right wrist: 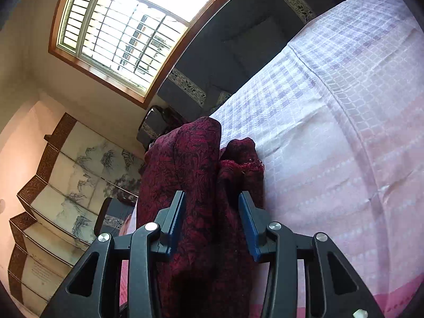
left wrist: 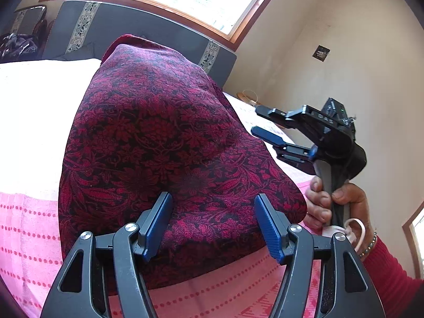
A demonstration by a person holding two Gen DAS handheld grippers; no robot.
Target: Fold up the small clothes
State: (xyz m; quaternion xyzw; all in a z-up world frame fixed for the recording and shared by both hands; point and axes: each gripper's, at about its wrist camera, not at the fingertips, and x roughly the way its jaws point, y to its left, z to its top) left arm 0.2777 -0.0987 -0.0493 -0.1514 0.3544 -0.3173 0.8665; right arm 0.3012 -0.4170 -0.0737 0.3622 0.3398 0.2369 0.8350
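1. The left hand-held gripper [left wrist: 213, 221] has its jaws standing wide apart. The dark red floral garment [left wrist: 164, 143] lies between and under the blue pads [left wrist: 156, 228], but the pads do not press on it, so nothing is gripped.
2. The right hand-held gripper [right wrist: 212, 222] has its jaws partly apart. In its own view a bunched fold of the garment [right wrist: 196, 185] runs up between the pads [right wrist: 247, 228]; a gap shows on either side of the cloth, so it appears to have no hold on it.
3. In the left wrist view the right hand-held gripper [left wrist: 261, 123] is seen from the side, lifted beside the garment's right edge with its fingers parted, held by a hand [left wrist: 334, 201] with a red sleeve [left wrist: 392, 273] and a beaded bracelet [left wrist: 369, 246].
4. The garment lies on the bed [left wrist: 29, 228], spread as a broad rounded shape in the left view and heaped into upright folds in the right view.
5. The bed carries a pink cover with dotted lines near the grippers and a pale checked cloth [right wrist: 331, 84] farther off.
6. Beyond the bed stands a dark headboard [left wrist: 148, 29] with patterned bands, under a wood-framed window [right wrist: 124, 31].
7. A folding screen [right wrist: 66, 185] with ink paintings stands against the wall to the left in the right wrist view.
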